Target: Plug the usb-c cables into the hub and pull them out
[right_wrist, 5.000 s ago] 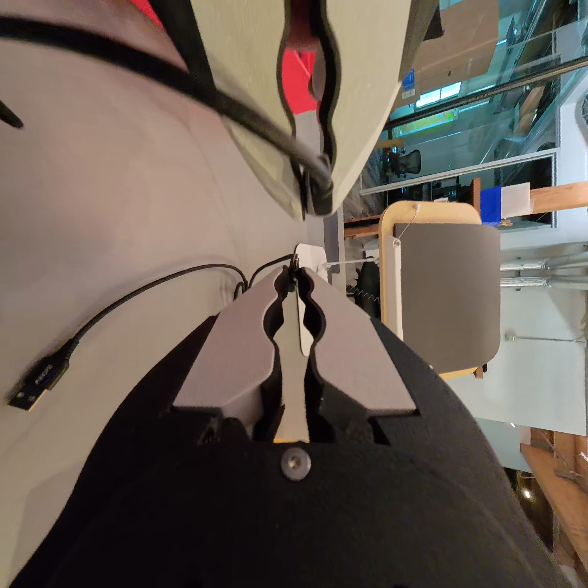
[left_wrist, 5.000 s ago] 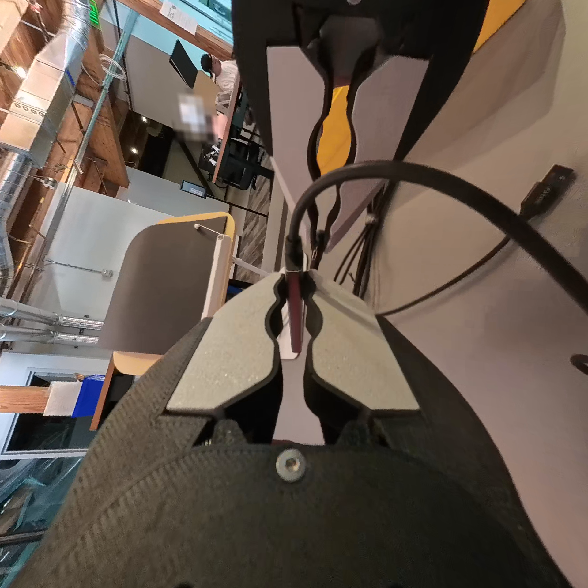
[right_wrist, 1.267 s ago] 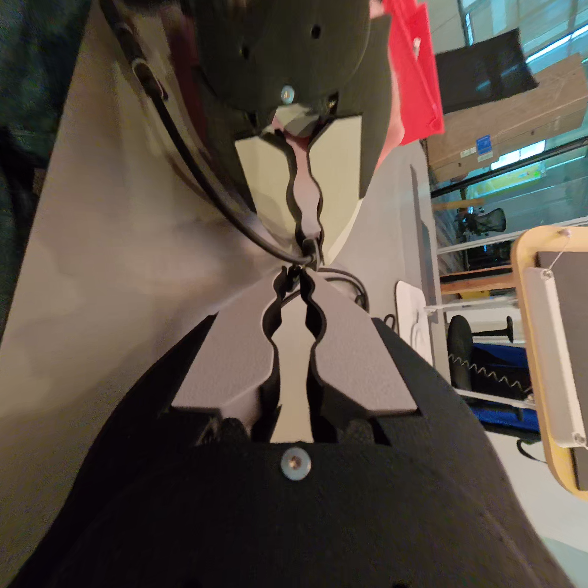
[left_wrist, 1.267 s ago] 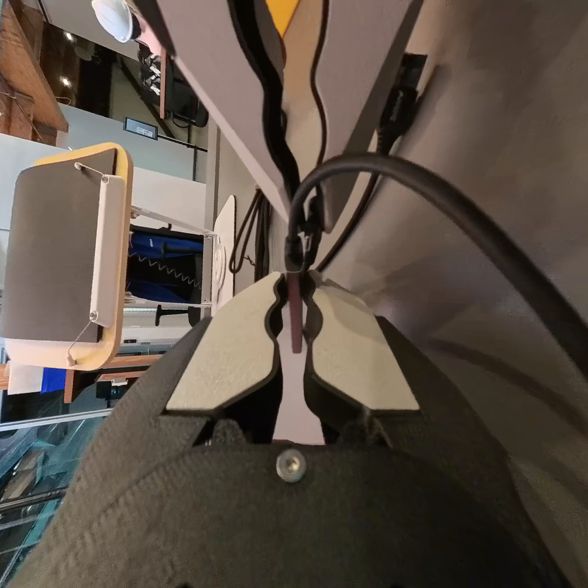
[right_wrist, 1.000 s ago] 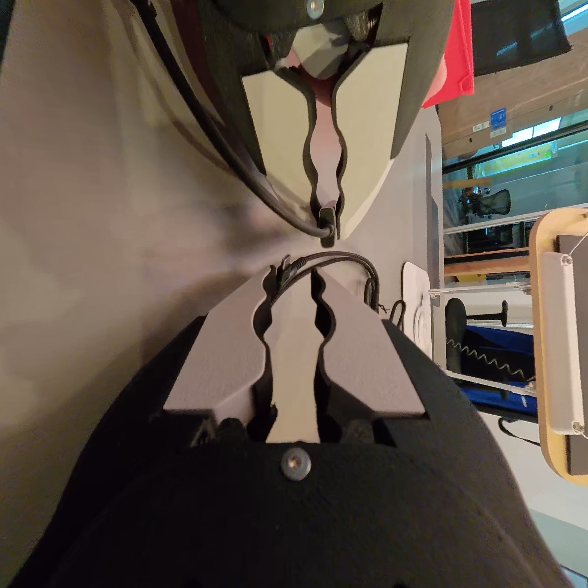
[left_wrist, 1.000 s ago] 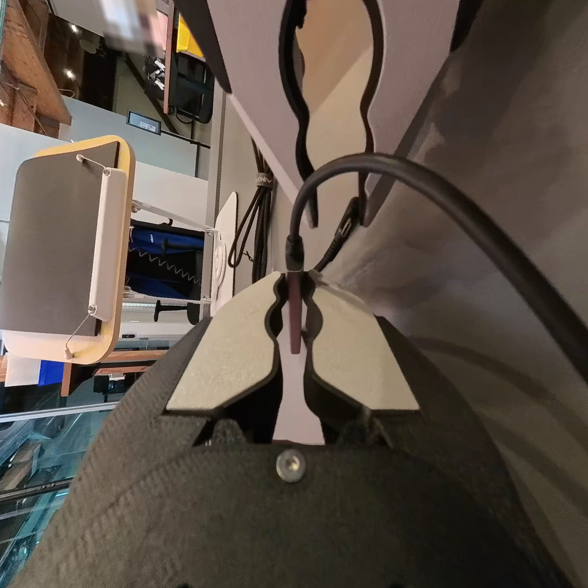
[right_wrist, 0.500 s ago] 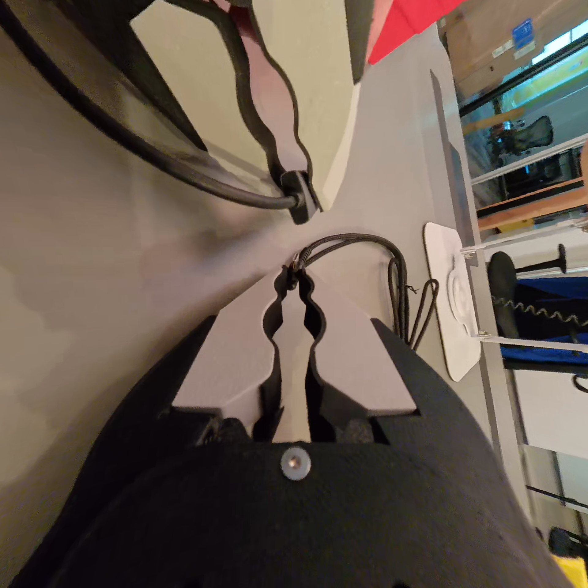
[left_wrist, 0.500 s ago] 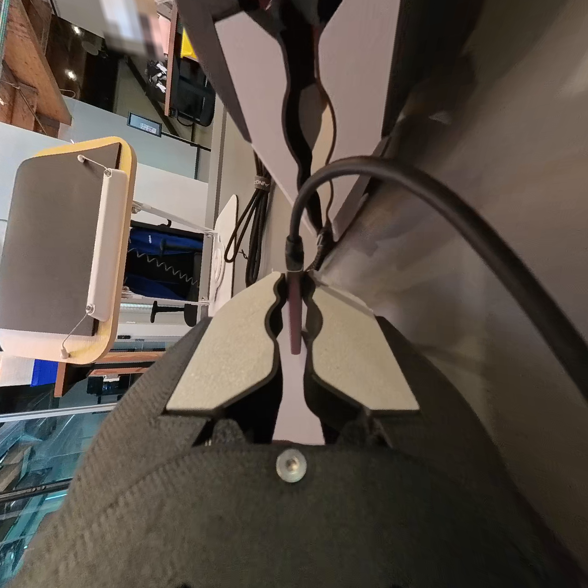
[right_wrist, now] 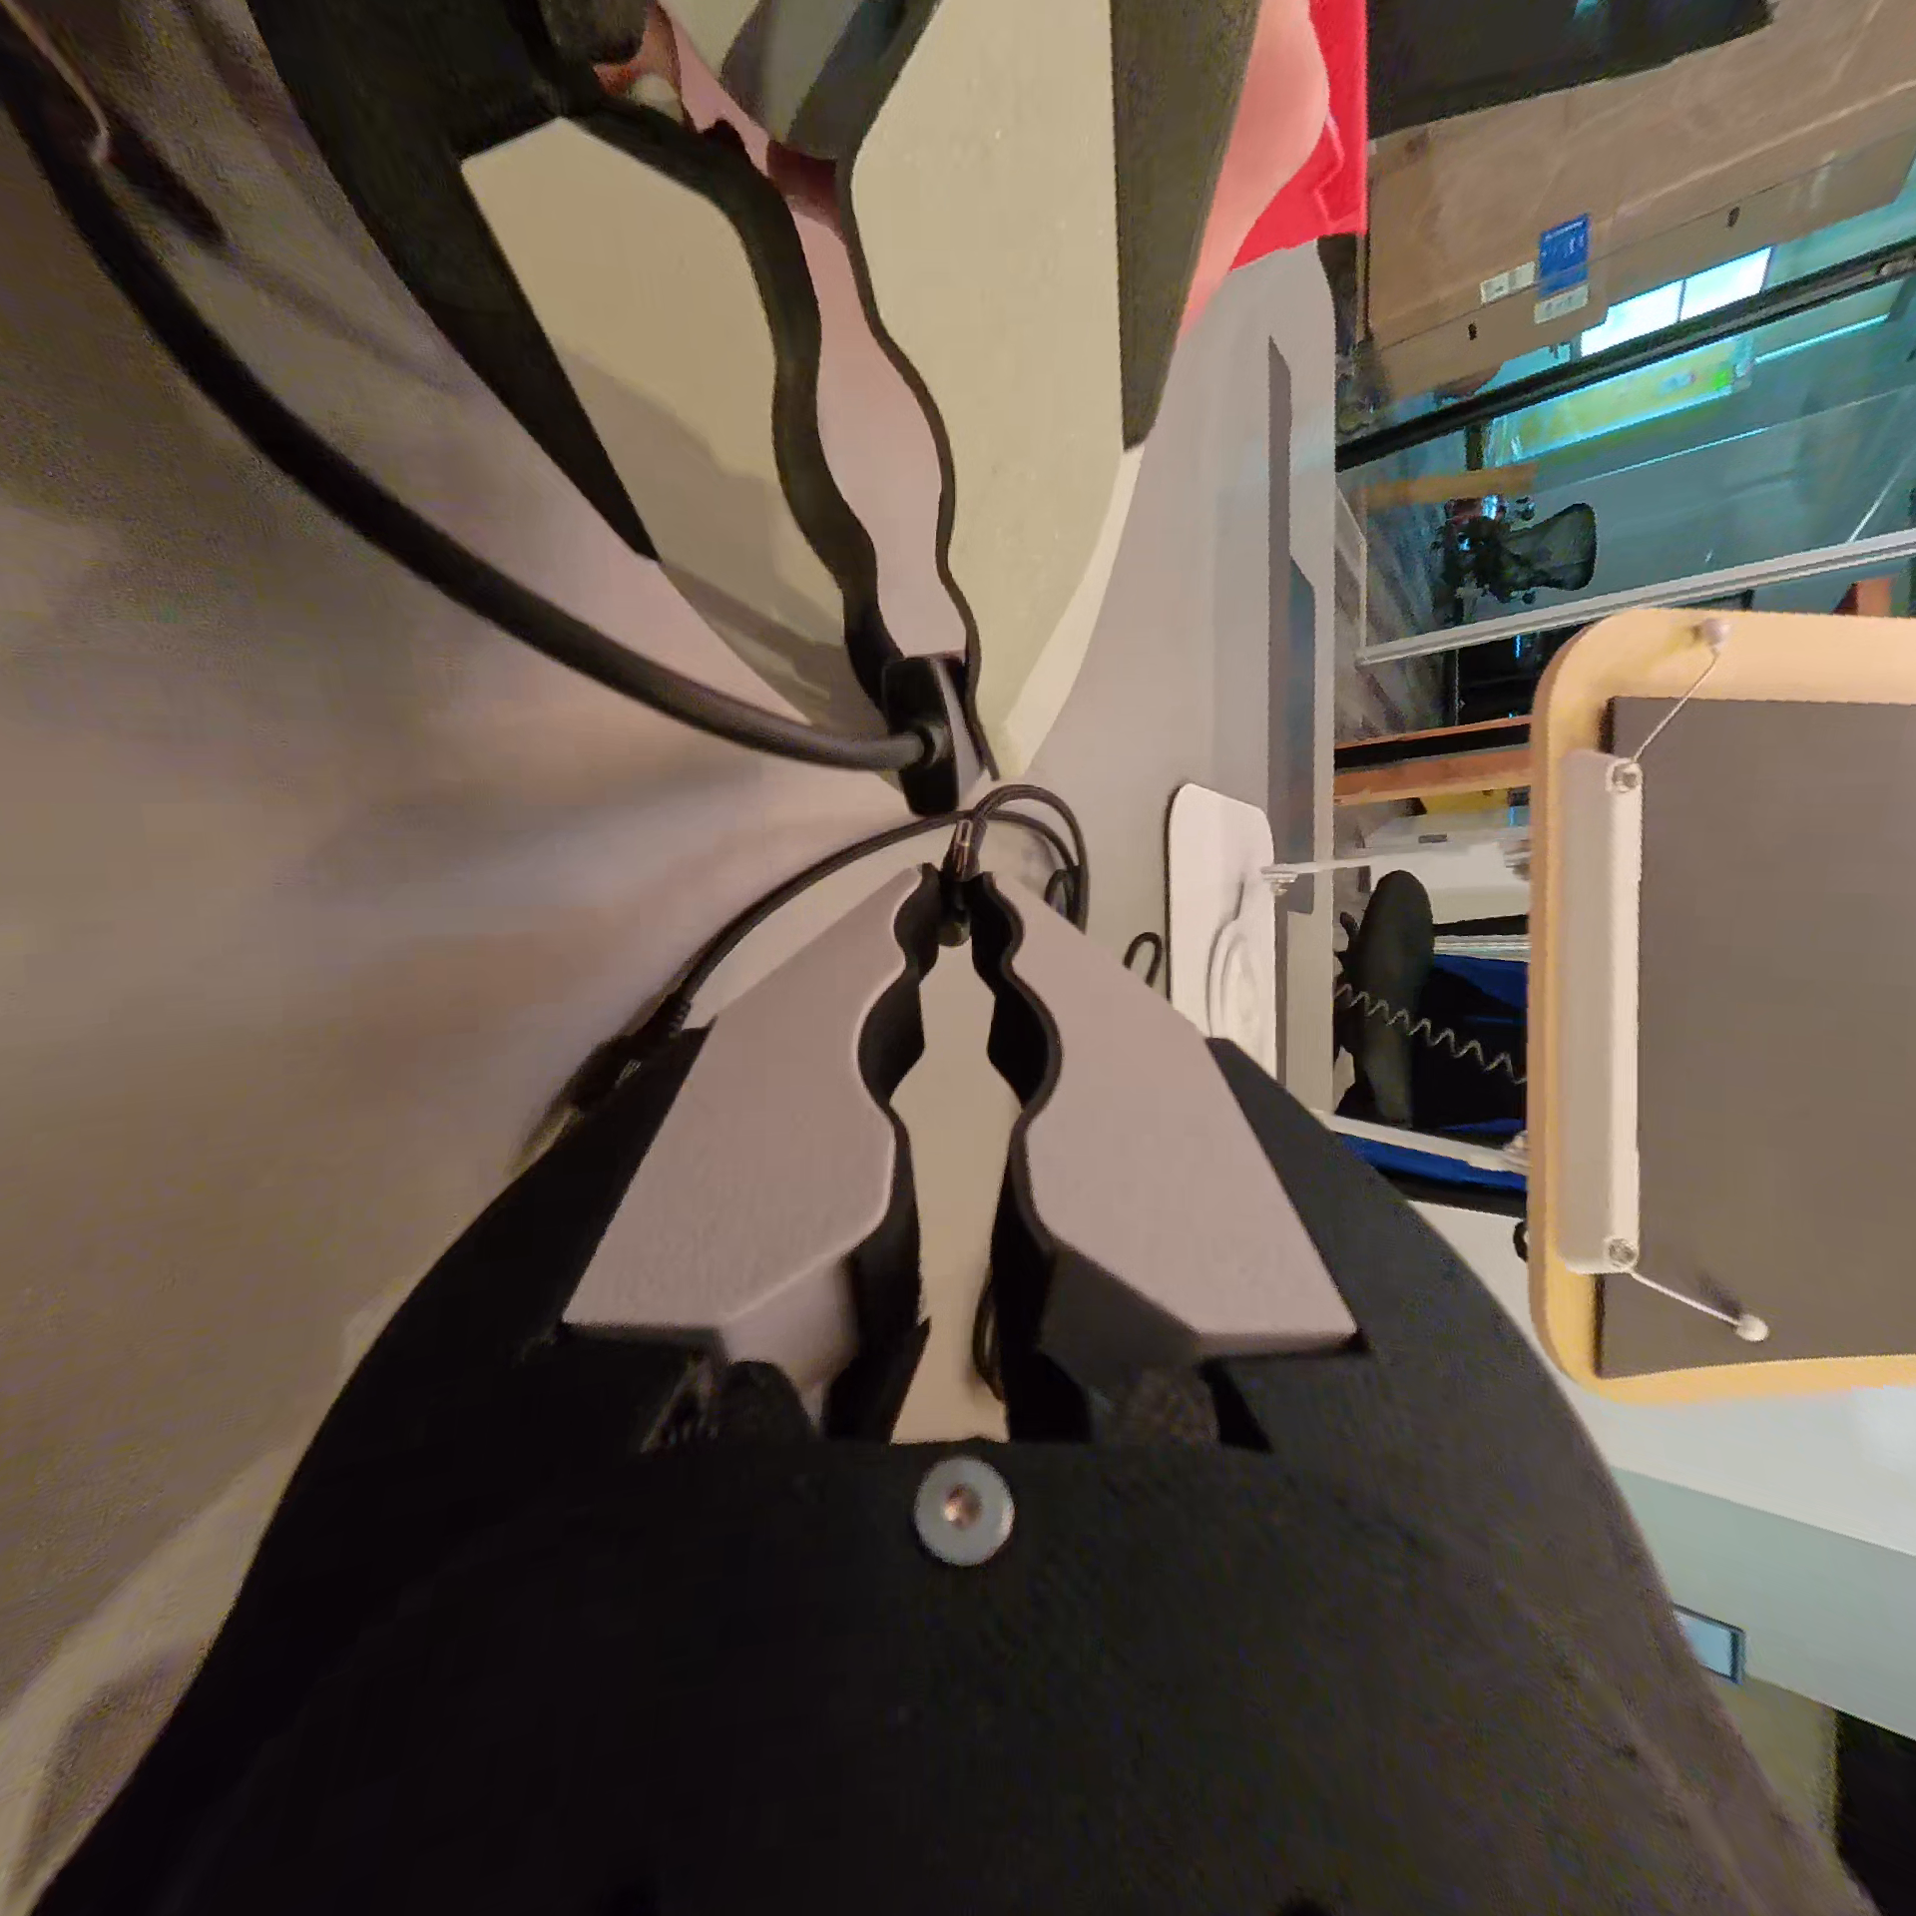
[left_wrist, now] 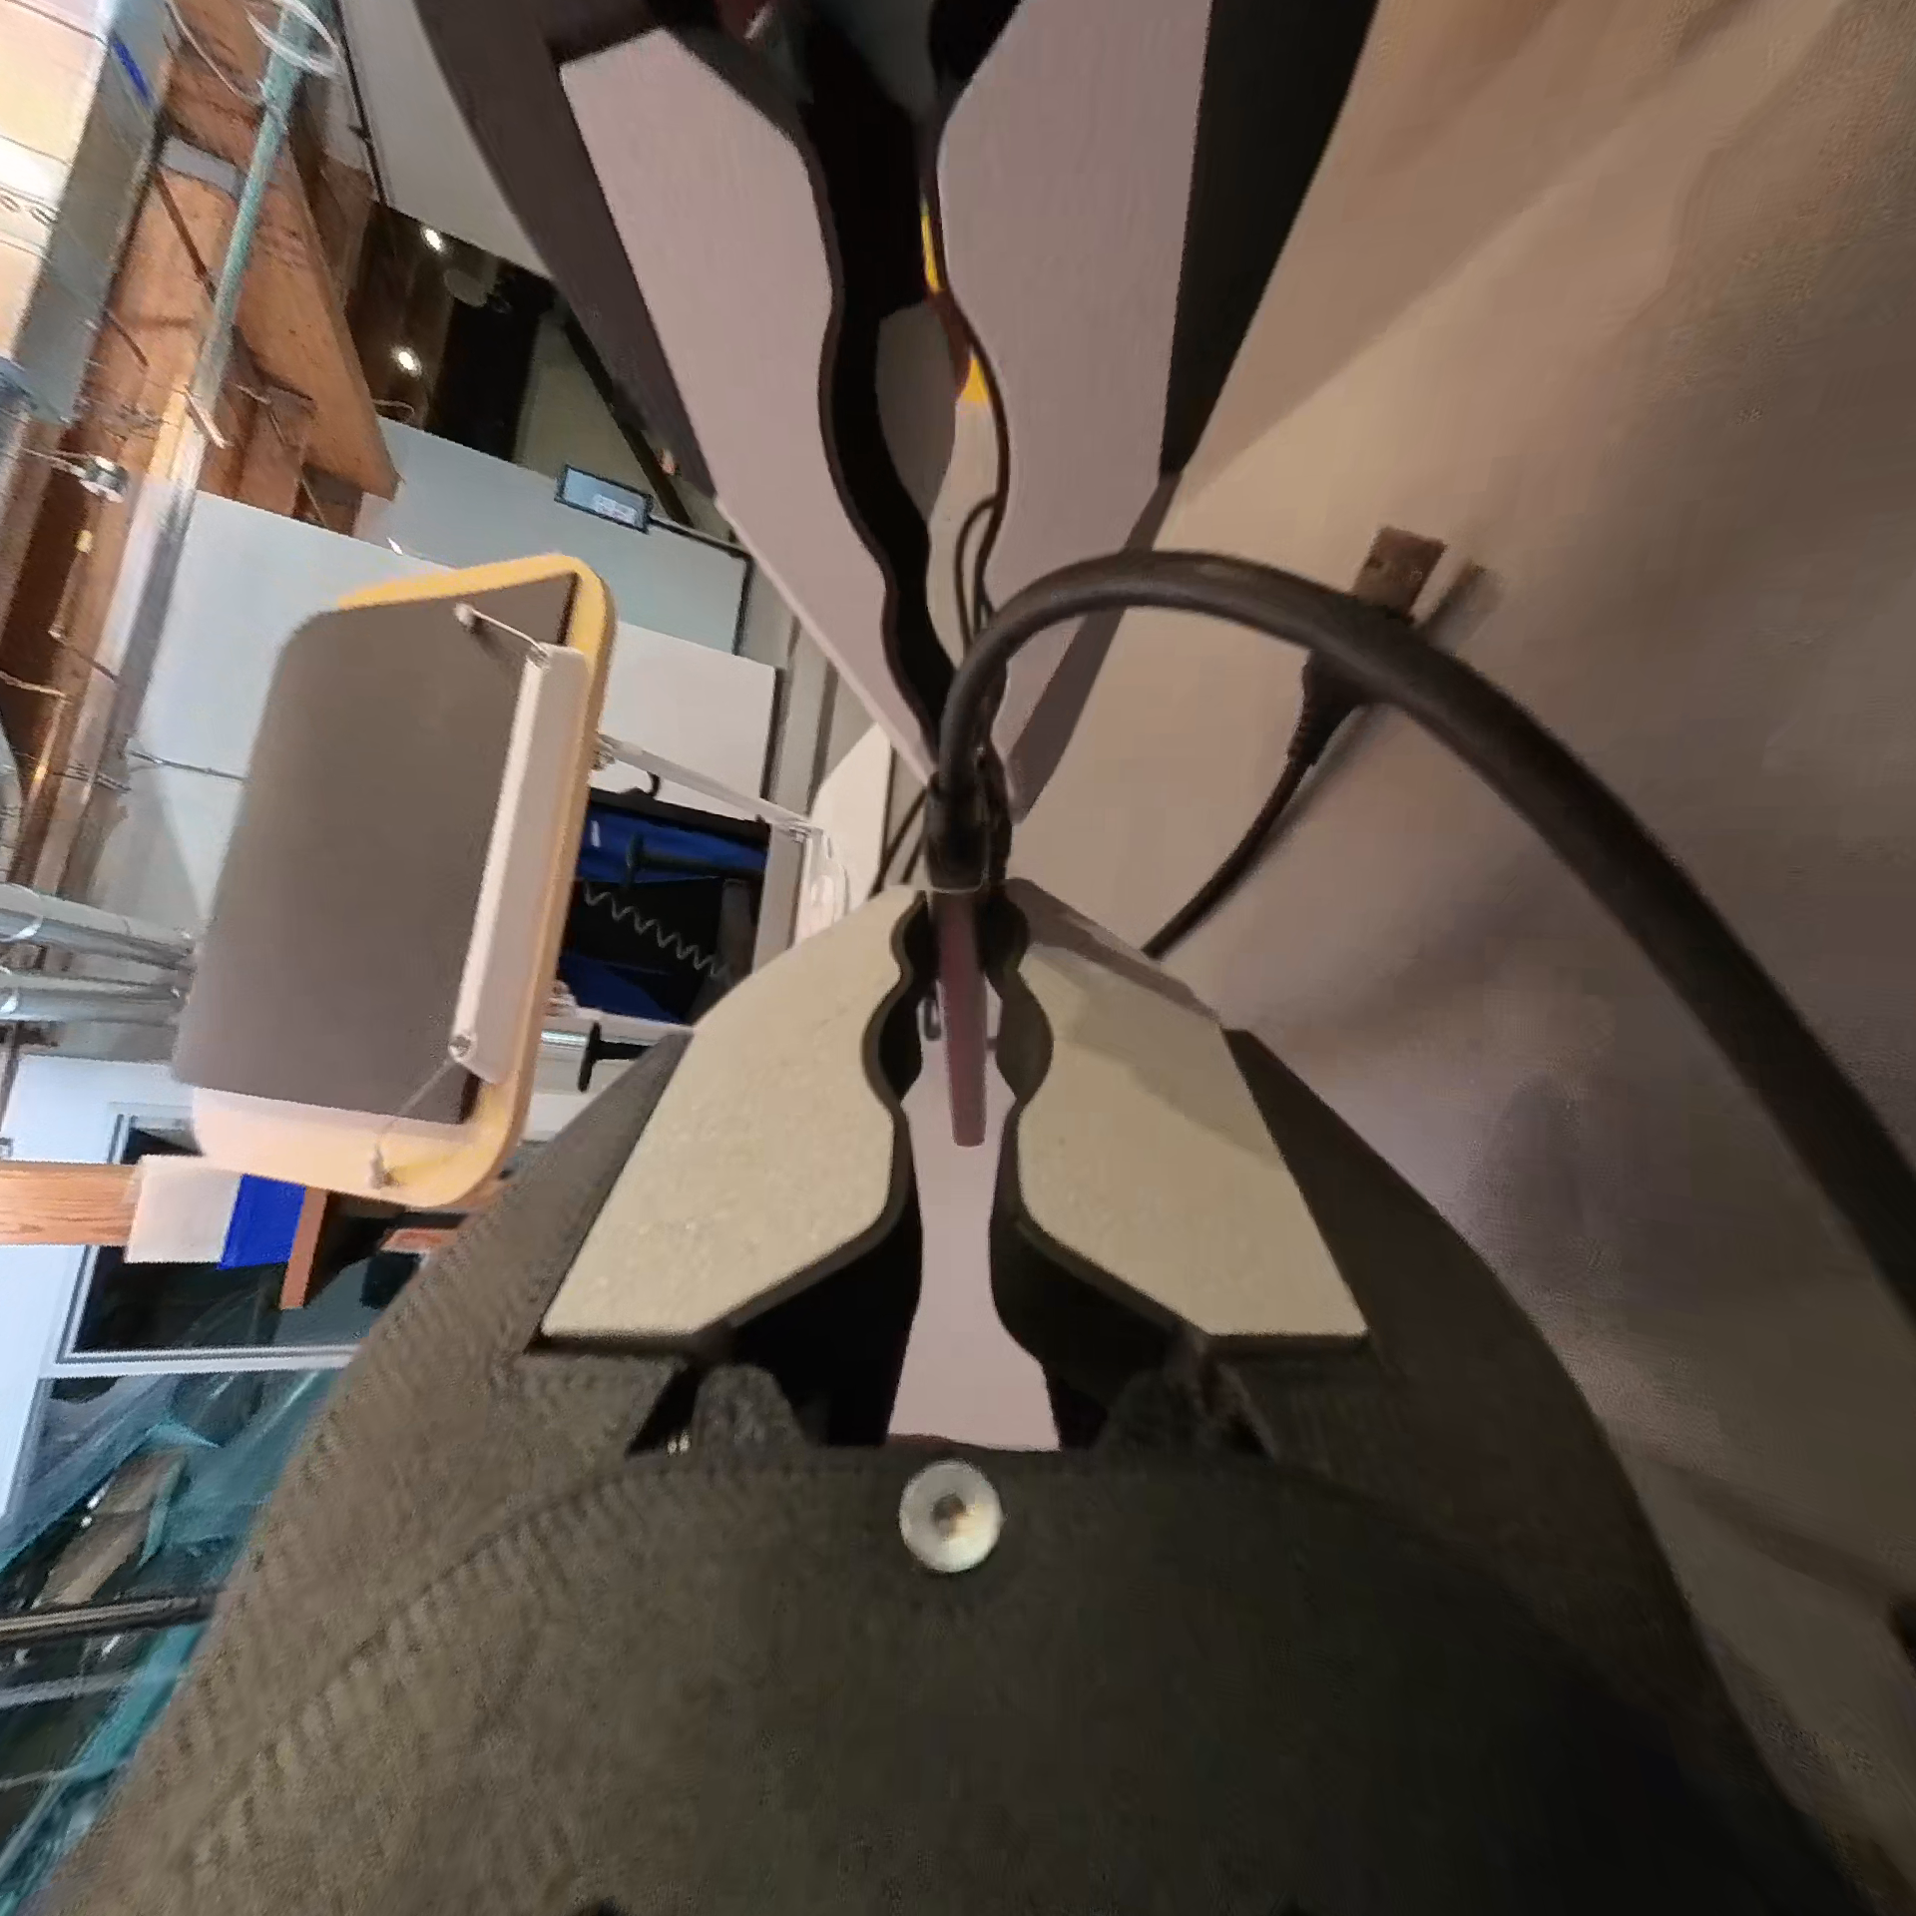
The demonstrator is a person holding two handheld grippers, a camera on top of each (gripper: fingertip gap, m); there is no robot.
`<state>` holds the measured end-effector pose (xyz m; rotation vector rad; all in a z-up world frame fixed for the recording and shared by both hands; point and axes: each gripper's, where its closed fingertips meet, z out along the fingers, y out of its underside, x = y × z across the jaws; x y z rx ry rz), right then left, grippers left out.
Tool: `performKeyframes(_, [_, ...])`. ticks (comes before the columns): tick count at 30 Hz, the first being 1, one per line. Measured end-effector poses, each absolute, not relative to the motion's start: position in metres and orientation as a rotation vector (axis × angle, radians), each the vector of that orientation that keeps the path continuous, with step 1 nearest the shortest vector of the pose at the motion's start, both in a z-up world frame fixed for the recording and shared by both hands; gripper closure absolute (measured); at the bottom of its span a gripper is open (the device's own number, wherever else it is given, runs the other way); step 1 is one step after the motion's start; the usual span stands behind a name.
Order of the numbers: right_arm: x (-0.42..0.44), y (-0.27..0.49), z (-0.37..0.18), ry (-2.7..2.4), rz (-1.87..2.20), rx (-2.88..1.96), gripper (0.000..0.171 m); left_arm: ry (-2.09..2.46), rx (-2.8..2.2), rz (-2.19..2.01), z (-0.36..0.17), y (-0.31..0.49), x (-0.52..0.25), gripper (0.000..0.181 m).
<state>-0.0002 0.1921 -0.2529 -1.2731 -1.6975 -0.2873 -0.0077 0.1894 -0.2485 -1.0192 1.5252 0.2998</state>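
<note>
A pale, matte tabletop (left_wrist: 1555,435) fills one side of each view, which are both turned on their side. Beyond its edge lies a large open room with wooden beams and metal ducts (left_wrist: 93,342), glass partitions and a dark grey panel in a rounded yellow-wood frame (left_wrist: 394,892). A flat white plate (right_wrist: 1223,912) lies near the tabletop's far edge.

The left hand-held gripper (left_wrist: 959,933) has black ribbed housing and pale, grainy finger pads with wavy inner edges. Its fingers are nearly closed and pinch the hub (left_wrist: 962,1026), seen edge-on as a thin, dark maroon slab standing between the tips. A thick, smooth black cord (left_wrist: 1452,705) rises from the hub's far end and arcs away over the tabletop.

The right hand-held gripper (right_wrist: 959,892) has the same build, with greyer pads. Its tips are drawn tight on the small metal-tipped plug of a thin black usb-c cable (right_wrist: 969,845), which loops back over the tabletop toward a bundle of cable. The plug points at the black end of the hub (right_wrist: 928,736) held in the other gripper, very near it; whether they touch cannot be told. Another thin cable's flat dark plug (left_wrist: 1400,581) lies loose on the tabletop, well apart from the hub.
</note>
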Motion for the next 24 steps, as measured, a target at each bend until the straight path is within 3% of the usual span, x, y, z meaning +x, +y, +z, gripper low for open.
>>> performKeyframes(10, [-0.007, 0.194, -0.22, -1.674, -0.361, -1.237, 0.169, 1.479, -0.897, 0.32, -0.209, 0.176, 0.001, 0.173])
performKeyframes(24, [-0.007, 0.187, -0.212, -1.73, -0.438, -1.14, 0.169, 1.486, -0.889, 0.301, -0.204, 0.173, 0.001, 0.172])
